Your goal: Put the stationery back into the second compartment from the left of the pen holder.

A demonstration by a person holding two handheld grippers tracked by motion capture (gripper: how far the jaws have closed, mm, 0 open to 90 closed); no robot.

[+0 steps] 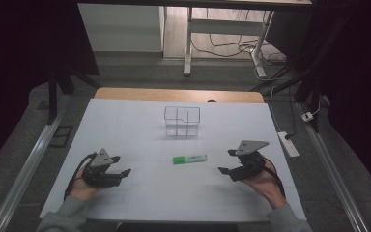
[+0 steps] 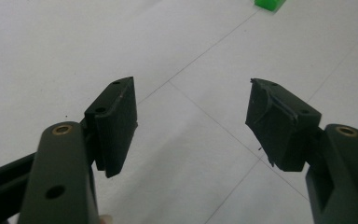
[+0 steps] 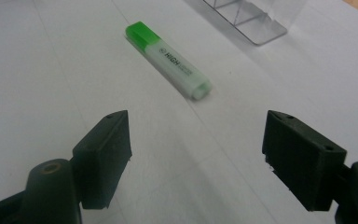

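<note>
The left gripper (image 1: 122,166) is held near the left part of the table's (image 1: 125,121) front edge, its body low over the white surface and its jaws pointing toward the table's middle. The jaws stand wide apart with nothing between them; the left gripper view shows bare table between the pads. The left hand (image 1: 81,186) grips the body from behind, with the forearm entering from the front edge.

The right gripper (image 1: 228,161) is held near the right part of the front edge, jaws directed toward the table's middle and spread wide, empty. The right hand (image 1: 264,182) supports it from below and behind.

The green highlighter (image 1: 190,158) lies flat at the centre of the table, between the two grippers and apart from both. A clear compartment holder (image 1: 182,121) stands behind it, toward the far edge.
</note>
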